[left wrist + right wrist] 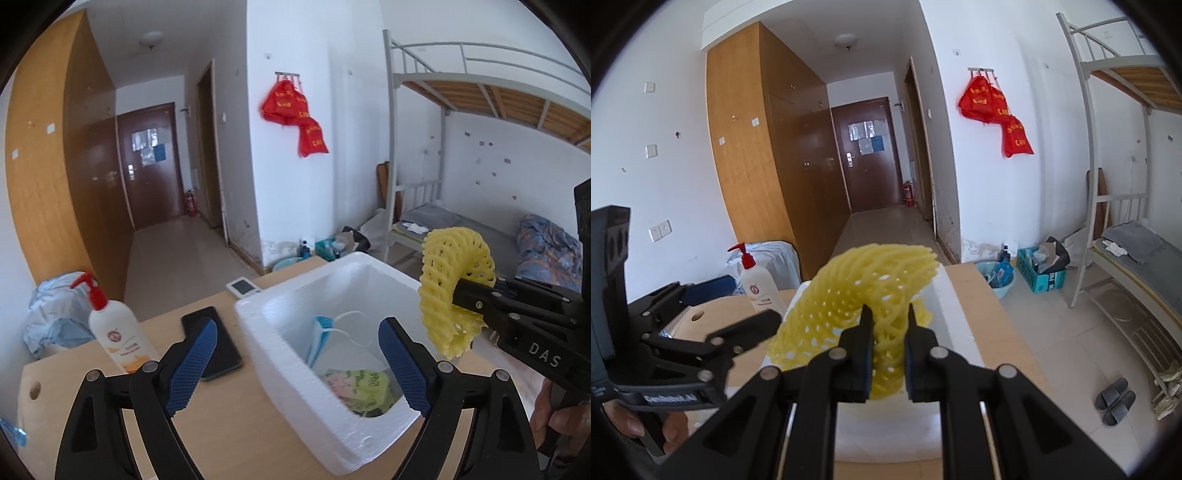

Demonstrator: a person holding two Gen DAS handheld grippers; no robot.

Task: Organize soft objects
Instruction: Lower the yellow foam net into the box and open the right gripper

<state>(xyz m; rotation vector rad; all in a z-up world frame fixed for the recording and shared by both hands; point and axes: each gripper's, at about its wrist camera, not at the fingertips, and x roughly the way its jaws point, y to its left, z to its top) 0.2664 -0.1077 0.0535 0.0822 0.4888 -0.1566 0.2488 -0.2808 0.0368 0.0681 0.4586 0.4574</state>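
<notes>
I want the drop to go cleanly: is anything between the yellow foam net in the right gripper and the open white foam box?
Nothing visible blocks it. The right gripper is shut on the yellow foam net, held above the white foam box at its right rim. The box's mouth is open; a face mask and a packet lie inside.

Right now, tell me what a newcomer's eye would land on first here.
First, the yellow foam net, pinched in the right hand-held gripper just above the white foam box on the wooden table. Next, the left hand-held gripper gaping open and empty at the box. Behind, red bags hang on the white wall.
</notes>
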